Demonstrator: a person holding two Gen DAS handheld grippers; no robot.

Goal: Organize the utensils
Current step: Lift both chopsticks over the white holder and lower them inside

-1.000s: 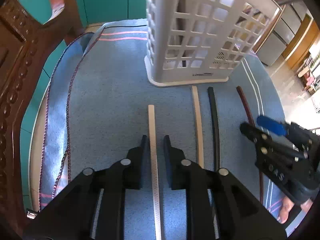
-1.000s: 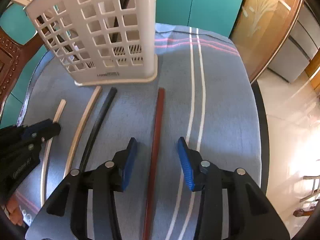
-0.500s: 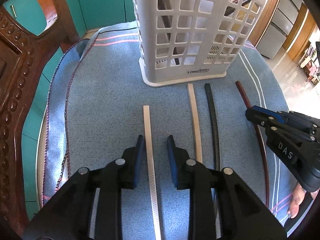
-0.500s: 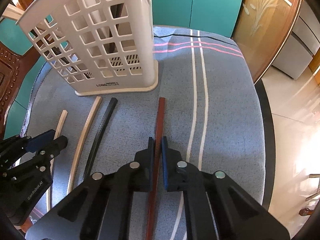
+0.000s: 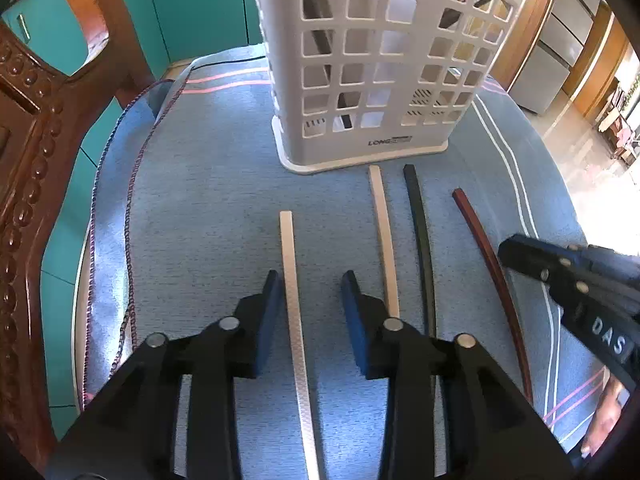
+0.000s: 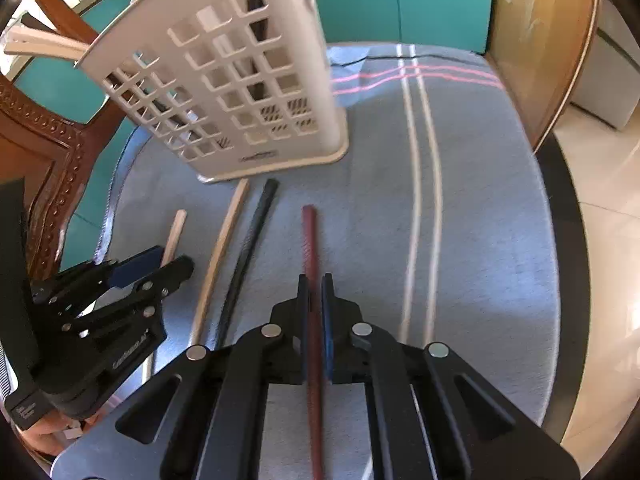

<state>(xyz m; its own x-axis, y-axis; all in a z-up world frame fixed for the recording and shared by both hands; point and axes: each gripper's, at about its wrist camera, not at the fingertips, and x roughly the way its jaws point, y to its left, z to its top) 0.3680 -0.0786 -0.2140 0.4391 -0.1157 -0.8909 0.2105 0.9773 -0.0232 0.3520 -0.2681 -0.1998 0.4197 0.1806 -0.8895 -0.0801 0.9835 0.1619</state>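
While the right hand-held gripper point(image 6: 315, 280) is clamped on the dark red chopstick point(image 6: 310, 240) at lower centre, the left hand-held gripper point(image 5: 310, 280) is held apart astride the white chopstick point(image 5: 289, 256), below the white basket point(image 5: 372, 60).

I see bright daylight from the right; the floor point(image 5: 592, 184) is blown out in the left view and glares in the right one. Soft shadows on the surface point(image 5: 208, 200). Heavy fisheye bending, black vignette corners. Basket point(image 6: 248, 80) slightly motion-blurred; the rest is sharp.
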